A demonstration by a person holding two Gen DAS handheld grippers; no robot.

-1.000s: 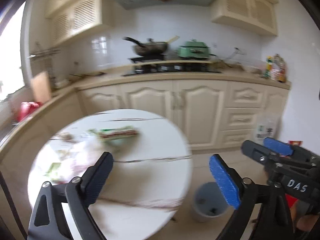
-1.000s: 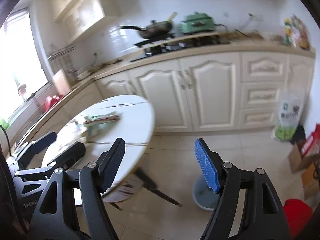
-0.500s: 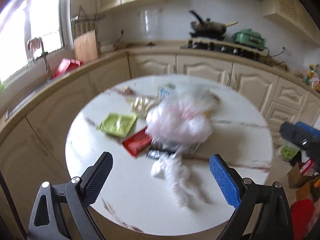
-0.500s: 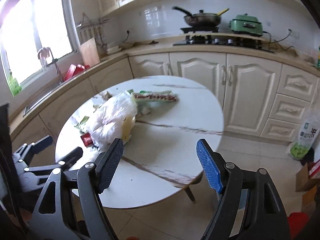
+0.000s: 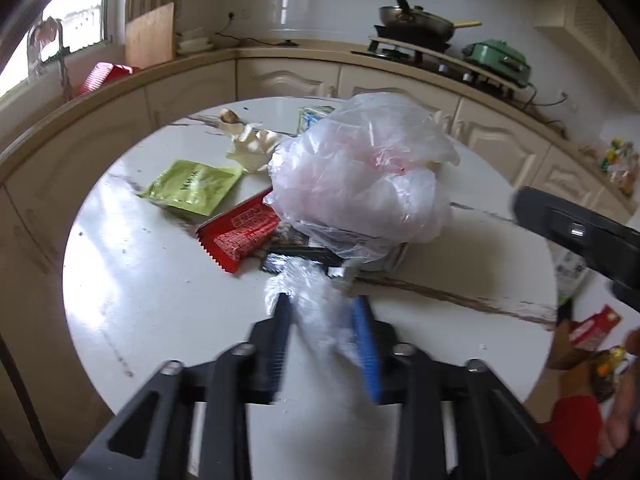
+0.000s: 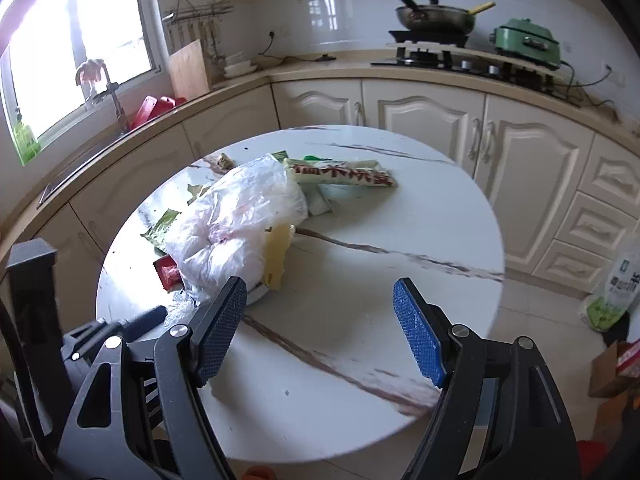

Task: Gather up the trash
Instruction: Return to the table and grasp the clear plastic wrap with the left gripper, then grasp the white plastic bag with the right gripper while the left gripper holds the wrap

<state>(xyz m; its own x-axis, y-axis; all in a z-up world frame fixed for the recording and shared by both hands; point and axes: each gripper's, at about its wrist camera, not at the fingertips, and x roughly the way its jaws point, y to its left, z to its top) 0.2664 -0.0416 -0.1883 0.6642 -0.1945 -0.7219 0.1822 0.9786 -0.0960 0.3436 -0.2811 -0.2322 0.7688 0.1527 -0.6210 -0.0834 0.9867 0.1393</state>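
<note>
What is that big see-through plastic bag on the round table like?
The plastic bag is thin, crinkled, clear film with a pinkish tint, puffed into a loose heap on the white marbled table. It lies over a red wrapper and dark packets. A twisted tail of it runs between the pads of the left tongs, which have just been closing on it.

Left claw (image 5: pixel 324 320) just closing on clear plastic wrap (image 5: pixel 316 304), round table (image 5: pixel 160 300)
</note>
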